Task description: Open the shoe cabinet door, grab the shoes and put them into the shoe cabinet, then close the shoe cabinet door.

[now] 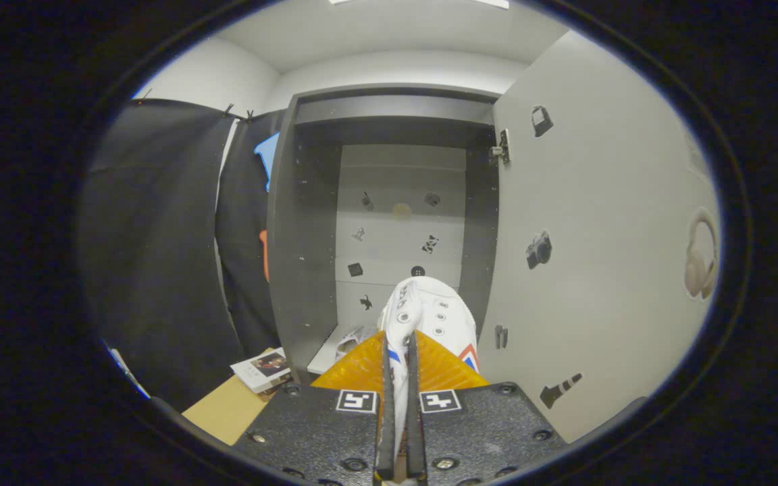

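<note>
Here the gripper (397, 368) holds a white shoe (429, 317). The two fingers stand almost together, with only a narrow slot between them, and a thin fold of the shoe's white upper fills that slot — both fingers press on it. The rest of the shoe rises just ahead of the fingertips, showing metal eyelets and a small red-and-blue trim mark low on its side.

All positions below are given relative to the shoe cabinet (308, 223).

- The held shoe is in front of the cabinet's open mouth, at the level of its lower shelf.
- A second white shoe (350, 341) lies inside the cabinet on the light bottom shelf, near the left wall, lower than and to the left of the held one.
- The cabinet door (605, 223) stands swung open on the right side, hinged at the cabinet's right edge; the held shoe is just beside its inner edge.
- A small booklet (262, 369) lies on the wooden surface (223, 408) outside the cabinet, at the foot of its left wall.

Markings: small dark pictogram stickers dot the cabinet's back panel and the door — a camera and headphones can be made out on the door. No brand name or legible writing can be read on the shoe, the booklet or the cabinet.
</note>
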`<state>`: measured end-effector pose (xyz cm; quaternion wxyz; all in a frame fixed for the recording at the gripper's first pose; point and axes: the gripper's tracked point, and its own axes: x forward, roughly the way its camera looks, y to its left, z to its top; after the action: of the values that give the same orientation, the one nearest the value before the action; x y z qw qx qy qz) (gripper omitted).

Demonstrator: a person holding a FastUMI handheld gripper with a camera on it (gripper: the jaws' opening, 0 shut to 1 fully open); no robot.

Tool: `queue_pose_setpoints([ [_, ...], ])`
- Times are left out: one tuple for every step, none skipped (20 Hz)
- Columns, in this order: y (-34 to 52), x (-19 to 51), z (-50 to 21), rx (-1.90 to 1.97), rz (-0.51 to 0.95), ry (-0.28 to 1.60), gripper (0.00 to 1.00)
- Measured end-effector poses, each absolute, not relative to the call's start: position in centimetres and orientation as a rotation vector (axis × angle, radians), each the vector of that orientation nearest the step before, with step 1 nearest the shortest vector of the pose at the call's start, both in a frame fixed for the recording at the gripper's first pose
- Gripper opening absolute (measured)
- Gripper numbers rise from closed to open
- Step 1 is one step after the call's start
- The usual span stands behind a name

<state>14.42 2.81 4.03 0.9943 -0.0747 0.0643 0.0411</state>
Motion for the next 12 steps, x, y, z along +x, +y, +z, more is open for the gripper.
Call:
queue_pose_setpoints([
  [2.9,16.1,3.4,-0.170,0.070,0.137,0.10],
  [3.1,17.7,2.7,-0.177,0.060,0.148,0.10],
  [3.5,19.0,2.1,-0.182,0.060,0.161,0.10],
  [3.9,20.3,1.3,-0.182,0.065,0.175,0.10],
  [4.3,21.9,0.6,-0.184,0.073,0.193,0.10],
  [4.5,23.2,-0.3,-0.190,0.075,0.212,0.10],
  [4.6,24.9,-1.4,-0.194,0.073,0.232,0.10],
  [4.7,26.4,-2.4,-0.193,0.072,0.248,0.10],
  [4.7,27.7,-3.3,-0.192,0.075,0.260,0.10],
  [4.6,28.8,-4.1,-0.188,0.077,0.270,0.10],
  [4.4,30.2,-4.9,-0.174,0.076,0.279,0.10],
  [4.1,31.5,-5.7,-0.161,0.073,0.287,0.10],
])
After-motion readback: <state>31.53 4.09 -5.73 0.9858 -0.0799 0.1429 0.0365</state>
